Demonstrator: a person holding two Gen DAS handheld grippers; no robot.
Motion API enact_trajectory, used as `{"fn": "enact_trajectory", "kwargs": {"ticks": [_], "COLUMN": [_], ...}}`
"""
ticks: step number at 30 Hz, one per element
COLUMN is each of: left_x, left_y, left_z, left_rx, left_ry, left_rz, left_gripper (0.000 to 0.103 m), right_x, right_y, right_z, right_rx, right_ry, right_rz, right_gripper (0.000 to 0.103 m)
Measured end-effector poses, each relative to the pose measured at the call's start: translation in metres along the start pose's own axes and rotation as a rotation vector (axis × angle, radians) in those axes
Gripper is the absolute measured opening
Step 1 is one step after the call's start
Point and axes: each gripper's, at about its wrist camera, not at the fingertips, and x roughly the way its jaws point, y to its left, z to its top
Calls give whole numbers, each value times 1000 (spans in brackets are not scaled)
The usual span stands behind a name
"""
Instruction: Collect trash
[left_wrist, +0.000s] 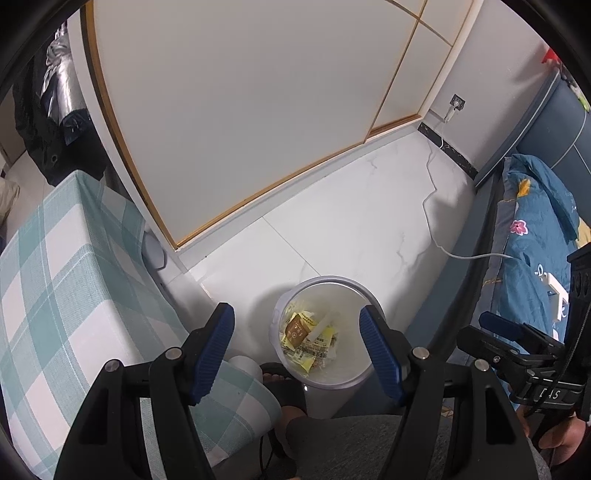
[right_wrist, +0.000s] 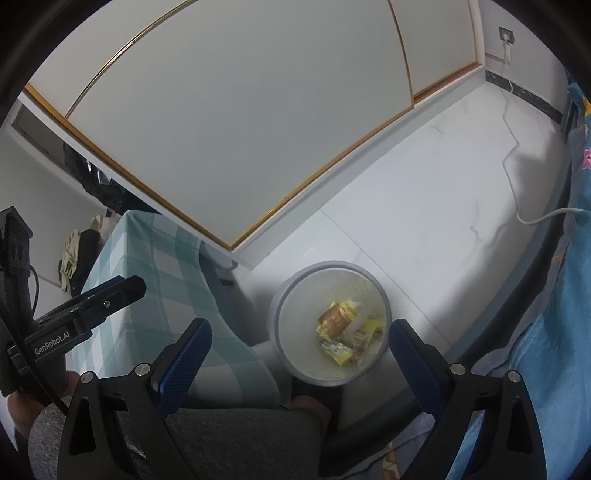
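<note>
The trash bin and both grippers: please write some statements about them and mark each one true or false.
1. The trash bin stands on the white floor and holds yellow and brown wrappers. True.
2. The left gripper is clamped on a wrapper. False: its jaws stand apart with nothing between them.
3. The right gripper has open, empty jaws. True.
4. A lid covers the bin. False: its top is open and the contents show.
5. A white cable runs from a wall socket across the floor. True.
6. The checked cloth lies inside the bin. False: it covers furniture beside the bin.
</note>
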Motion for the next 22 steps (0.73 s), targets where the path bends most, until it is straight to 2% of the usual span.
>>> {"fn": "enact_trajectory", "kwargs": {"ticks": [10,22], "left_x": [-1,-7], "left_y": [0,0], "left_z": [0,-1], "left_rx": [7,-3], "left_ry": [11,-21], "left_rz": [-2,-11], "left_gripper": [67,67], "right_x": [-1,-5], "right_y": [-2,3], "right_z": [-4,-5], "right_rx": [4,-15], "right_ry": [-8,-22], "right_rz": [-14,-37], "right_gripper": [97,97]}}
